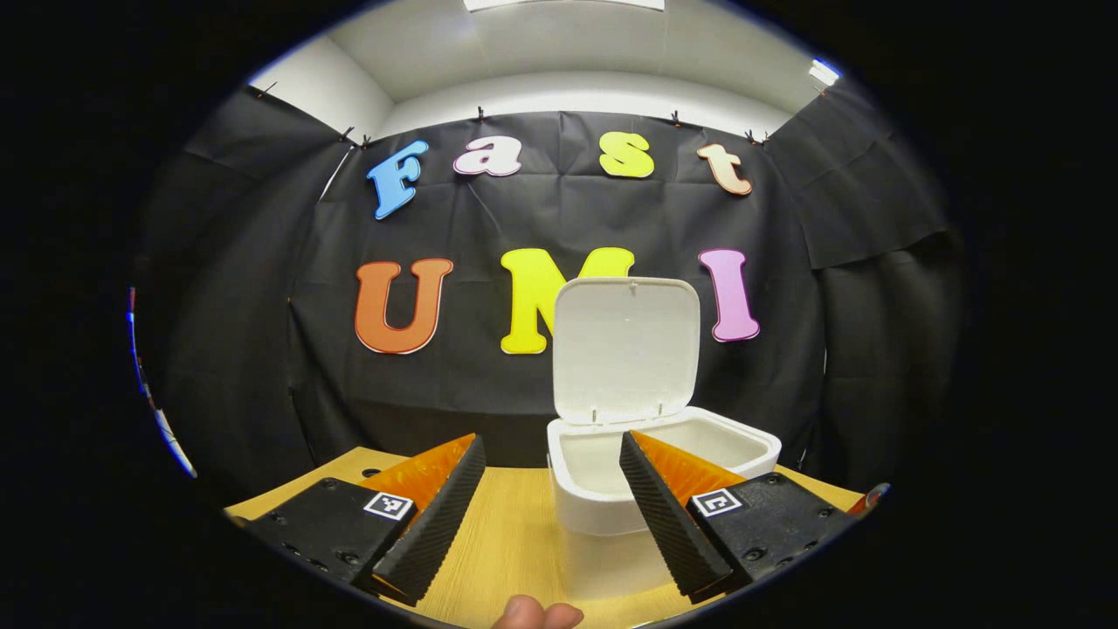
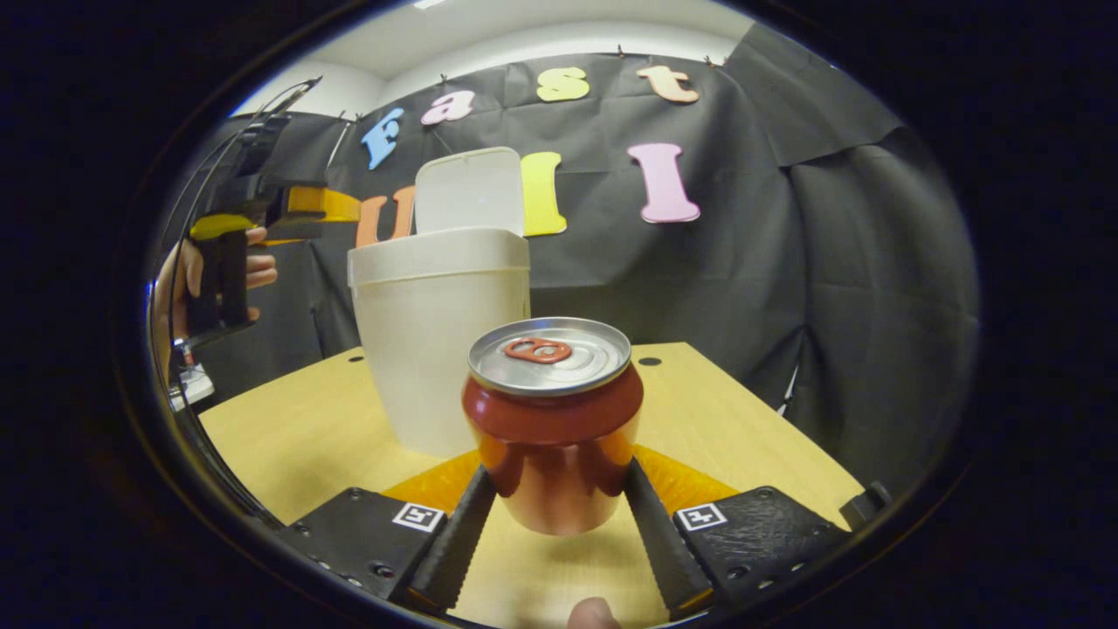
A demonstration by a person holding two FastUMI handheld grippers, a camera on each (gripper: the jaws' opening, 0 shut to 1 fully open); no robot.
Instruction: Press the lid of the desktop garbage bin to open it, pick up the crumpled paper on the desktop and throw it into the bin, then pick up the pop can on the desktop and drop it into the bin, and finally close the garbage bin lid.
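Right tool (image 2: 559, 502) pinching the pop can (image 2: 553, 424), a finger pressed on each side of its lower body; can upright, lifted just clear of the worktop (image 2: 288, 437) (shadow beneath it), pull tab on top. Garbage bin (image 2: 437, 341) standing behind and slightly to the can's left in the right gripper view, lid (image 2: 470, 190) raised upright at the back. Left tool (image 1: 552, 515) spread wide with nothing between its fingers, held above the worktop (image 1: 515, 542) and facing the garbage bin (image 1: 611, 489); lid (image 1: 626, 349) standing open, interior visible past the rim. In the right gripper view, left tool (image 2: 319, 205) seen farther off at the left, gripped by a hand (image 2: 179, 288), high beside the bin
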